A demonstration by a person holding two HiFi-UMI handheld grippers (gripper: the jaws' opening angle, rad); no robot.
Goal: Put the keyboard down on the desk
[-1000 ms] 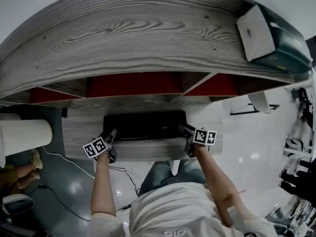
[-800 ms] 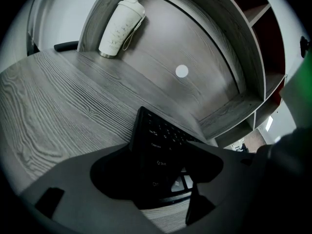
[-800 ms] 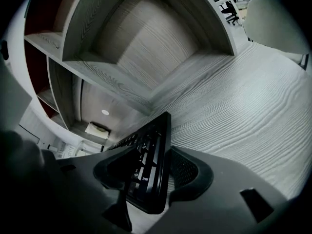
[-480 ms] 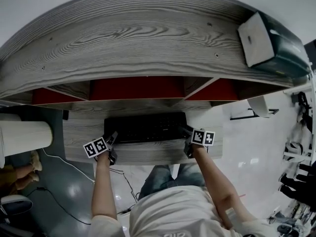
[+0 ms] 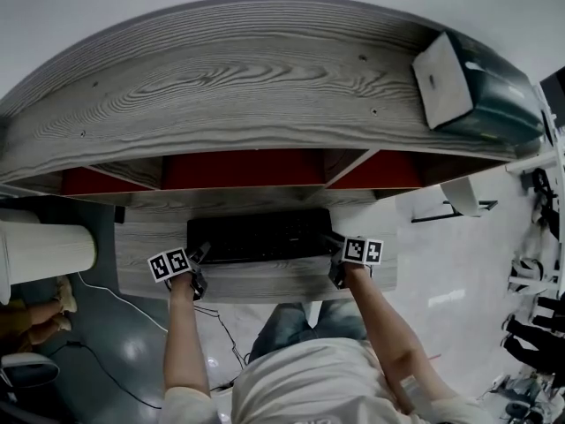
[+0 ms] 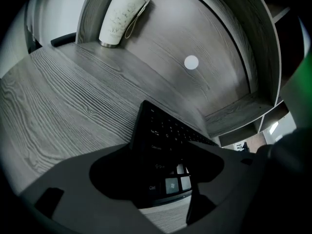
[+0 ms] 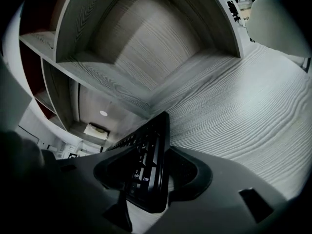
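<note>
Slightly tipped since before, left gripper (image 6: 158, 177) shows more keys, its fingers (image 6: 68, 179) wide around the keyboard (image 5: 258, 235) lying mid-frame on the bench (image 5: 141, 241). Right gripper (image 7: 153, 177) pinches its other end. Set-down looks nearly done; next, loosen the right and back both off.

pale short-sleeved t-shirt (image 5: 309, 382), blue jeans (image 5: 281, 316). dark left gripper (image 5: 199, 256) and right gripper (image 5: 332, 239) each carry a black-and-white marker cube (image 5: 170, 264).

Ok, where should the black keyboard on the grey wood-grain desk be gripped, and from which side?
Take the black keyboard by its short ends, one gripper from each side, jaws over and under it. It is long, thin and flat, so end grips should keep it level.
</note>
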